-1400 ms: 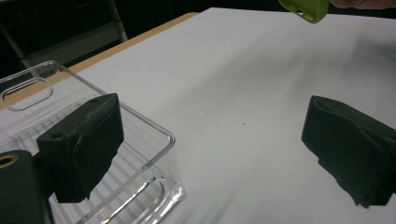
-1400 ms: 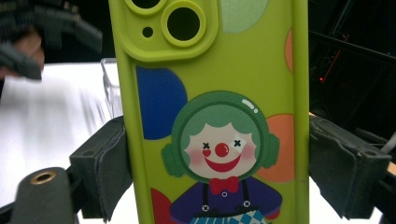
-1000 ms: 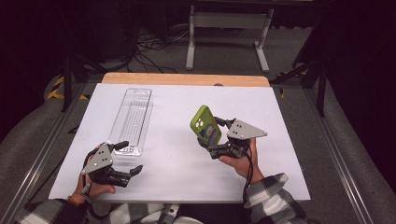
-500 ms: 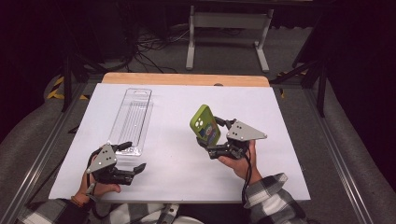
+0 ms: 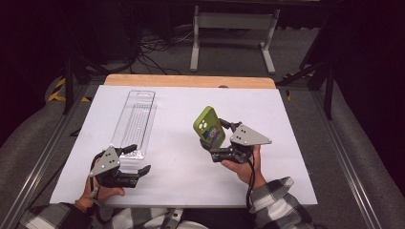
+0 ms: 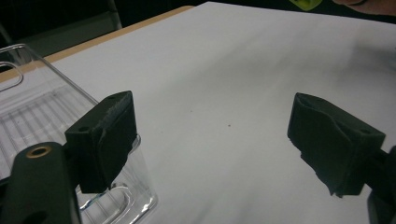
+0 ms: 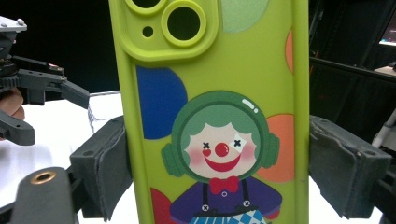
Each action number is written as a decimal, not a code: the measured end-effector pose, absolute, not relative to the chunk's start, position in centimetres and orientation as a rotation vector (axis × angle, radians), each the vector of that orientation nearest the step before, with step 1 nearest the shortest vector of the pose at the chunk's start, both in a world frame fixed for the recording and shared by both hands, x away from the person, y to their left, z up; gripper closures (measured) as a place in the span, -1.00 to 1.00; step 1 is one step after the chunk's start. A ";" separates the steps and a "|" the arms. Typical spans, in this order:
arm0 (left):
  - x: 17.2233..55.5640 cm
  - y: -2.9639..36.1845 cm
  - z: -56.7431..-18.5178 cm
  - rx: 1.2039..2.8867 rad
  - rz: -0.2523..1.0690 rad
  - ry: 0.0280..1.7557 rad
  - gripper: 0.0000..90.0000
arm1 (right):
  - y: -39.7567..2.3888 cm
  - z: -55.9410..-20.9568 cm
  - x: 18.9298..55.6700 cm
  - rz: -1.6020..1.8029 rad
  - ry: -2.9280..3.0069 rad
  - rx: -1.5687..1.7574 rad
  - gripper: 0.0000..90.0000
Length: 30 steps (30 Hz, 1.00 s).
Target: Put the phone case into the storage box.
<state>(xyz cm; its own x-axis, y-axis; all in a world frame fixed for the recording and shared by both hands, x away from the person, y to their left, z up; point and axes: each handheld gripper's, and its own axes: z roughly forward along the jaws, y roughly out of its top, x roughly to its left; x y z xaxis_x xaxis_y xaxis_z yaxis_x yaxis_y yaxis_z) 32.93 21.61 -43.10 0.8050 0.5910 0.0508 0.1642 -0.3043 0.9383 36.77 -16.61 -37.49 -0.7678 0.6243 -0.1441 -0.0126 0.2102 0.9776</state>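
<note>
My left gripper [image 5: 125, 174] rests wide open and empty near the worktop's front-left corner, just beside the clear plastic case [image 5: 133, 123], ready for it; my right gripper [image 5: 220, 149] clamps the green phone case [image 5: 208, 126] upright above mid-worktop, printed back facing me

White-topped table [image 5: 286, 143] (wooden far edge); clear plastic tray [image 5: 133, 125] lying flat at left.
</note>
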 end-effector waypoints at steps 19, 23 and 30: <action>33.4 21.2 -42.2 1.799 0.462 0.590 -0.56 | -15.4 -37.5 36.2 1.543 1.927 0.542 -0.66; 33.5 21.2 -42.0 1.795 0.461 0.597 -0.57 | -15.1 -37.5 36.0 1.528 1.930 0.533 -0.66; 33.7 21.0 -41.6 1.780 0.464 0.600 -0.56 | -14.4 -37.6 35.9 1.519 1.922 0.522 -0.66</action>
